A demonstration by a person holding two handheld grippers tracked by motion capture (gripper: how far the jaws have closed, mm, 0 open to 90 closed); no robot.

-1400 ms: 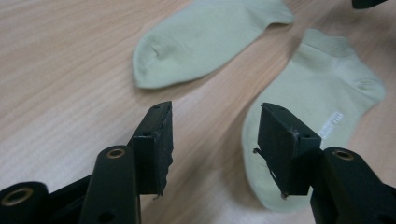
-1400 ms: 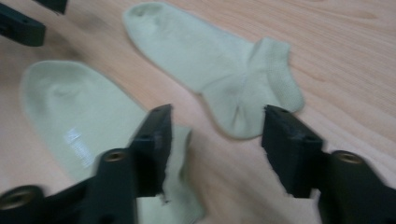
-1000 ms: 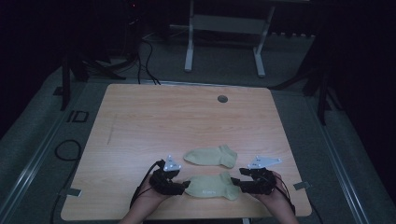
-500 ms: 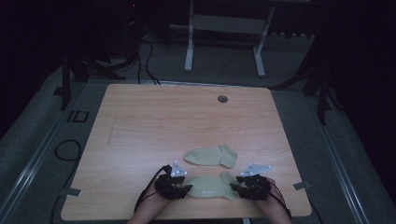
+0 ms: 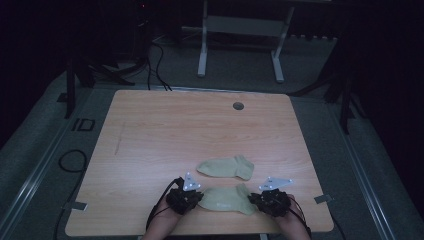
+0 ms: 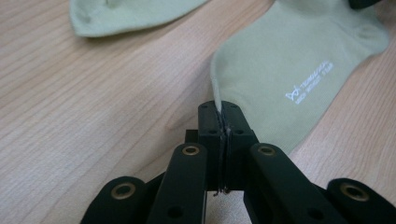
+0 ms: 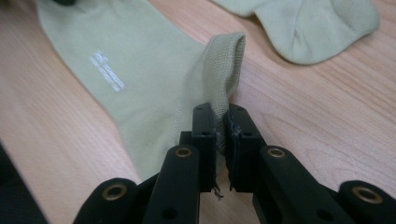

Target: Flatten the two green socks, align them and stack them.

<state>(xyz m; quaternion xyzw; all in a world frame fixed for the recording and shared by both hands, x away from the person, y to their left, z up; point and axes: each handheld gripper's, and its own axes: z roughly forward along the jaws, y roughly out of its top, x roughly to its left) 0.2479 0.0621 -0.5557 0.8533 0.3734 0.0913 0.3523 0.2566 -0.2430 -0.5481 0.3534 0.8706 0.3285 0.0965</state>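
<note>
Two pale green socks lie on the wooden table (image 5: 165,130). The near sock (image 5: 227,199) carries white lettering (image 6: 310,81); the far sock (image 5: 225,166) lies flat just behind it. My left gripper (image 5: 198,197) has just been closing and is shut on the near sock's left edge (image 6: 215,93), with fabric pinched between its jaws. My right gripper (image 5: 255,199) has also just been closing and is shut on the ribbed cuff (image 7: 224,65) at the sock's right end, which stands up in a fold. The far sock (image 7: 308,28) lies beyond it, untouched.
Both hands reach in over the table's front edge (image 5: 200,232). A round cable hole (image 5: 238,106) sits near the far edge. Behind the table stand a white desk frame (image 5: 240,45) and loose cables (image 5: 150,60) on the grey floor.
Both grippers edged inward to the near sock's ends and their jaws closed on the fabric. The cuff end now lifts slightly off the table.
</note>
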